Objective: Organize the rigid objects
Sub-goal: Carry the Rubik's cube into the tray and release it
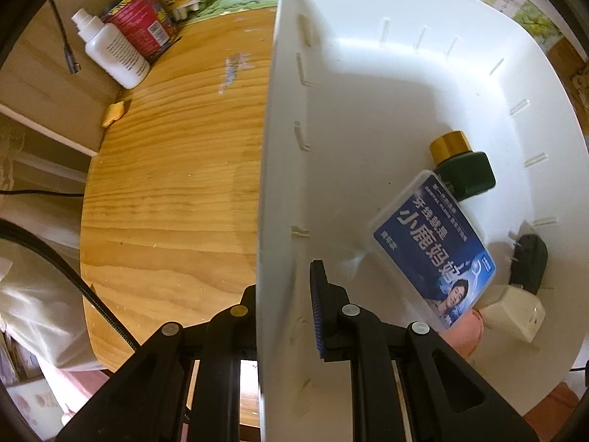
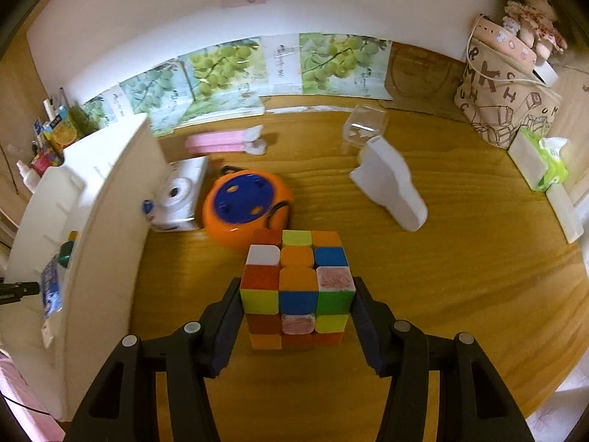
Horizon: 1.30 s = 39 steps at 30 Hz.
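My left gripper (image 1: 285, 305) is shut on the near wall of a white plastic bin (image 1: 272, 147), one finger inside and one outside. Inside the bin lie a blue floss box (image 1: 434, 250), a dark green bottle with a gold cap (image 1: 464, 169), a black plug (image 1: 528, 261) and a white charger (image 1: 515, 311). My right gripper (image 2: 297, 313) is shut on a Rubik's cube (image 2: 297, 287), held above the wooden table. The bin (image 2: 106, 202) stands to the cube's left.
On the table beyond the cube lie an orange and blue round toy (image 2: 244, 210), a white instant camera (image 2: 180, 195), pink packets (image 2: 221, 141), a white holder (image 2: 390, 184) and a clear cup (image 2: 364, 125). A white bottle (image 1: 110, 51) and a red box (image 1: 143, 22) stand left of the bin.
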### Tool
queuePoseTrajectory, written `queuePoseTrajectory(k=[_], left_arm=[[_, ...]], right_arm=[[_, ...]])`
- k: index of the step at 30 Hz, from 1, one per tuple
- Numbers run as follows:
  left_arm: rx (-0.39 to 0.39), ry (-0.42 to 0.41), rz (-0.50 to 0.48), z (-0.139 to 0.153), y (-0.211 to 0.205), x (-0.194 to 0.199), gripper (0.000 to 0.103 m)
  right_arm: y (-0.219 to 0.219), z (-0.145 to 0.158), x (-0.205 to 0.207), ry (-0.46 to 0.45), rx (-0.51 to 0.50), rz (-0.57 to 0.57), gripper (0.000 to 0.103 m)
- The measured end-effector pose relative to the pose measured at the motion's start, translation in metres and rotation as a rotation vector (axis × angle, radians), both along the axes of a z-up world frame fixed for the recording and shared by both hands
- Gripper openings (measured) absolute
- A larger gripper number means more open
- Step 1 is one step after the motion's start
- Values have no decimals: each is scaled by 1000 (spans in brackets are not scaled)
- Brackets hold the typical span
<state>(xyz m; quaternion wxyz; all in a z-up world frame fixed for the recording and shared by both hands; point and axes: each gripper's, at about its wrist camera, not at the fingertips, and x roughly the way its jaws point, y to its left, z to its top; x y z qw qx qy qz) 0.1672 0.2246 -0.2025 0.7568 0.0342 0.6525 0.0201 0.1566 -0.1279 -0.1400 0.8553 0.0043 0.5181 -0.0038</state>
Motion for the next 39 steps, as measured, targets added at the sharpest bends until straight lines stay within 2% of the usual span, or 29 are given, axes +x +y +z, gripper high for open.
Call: queuePoseTrajectory(k=[6,20,23,29,34,39], left_arm=[[-17,7,-54,-2,0,-4,16],[-25,10,-123,-2,-6,-22,16],[-32,10,-120,-1,-5,-27,16],[-42,-1,-95,-2,1,-29,9],[-58,9,-98,-4,3,-30,9],[-59,12,-108,-1,12,-29,9]], right_arm=[[32,14,-21,-43,-14,14,56],[118,60,-43,-215,-30,181,56],[134,65,-45,-254,-86,211,57],[144,73,-47,-306,-135,220,57],[151,80,-50,-335,-120,238,56],[172,81,-51,-355,-137,310,56]])
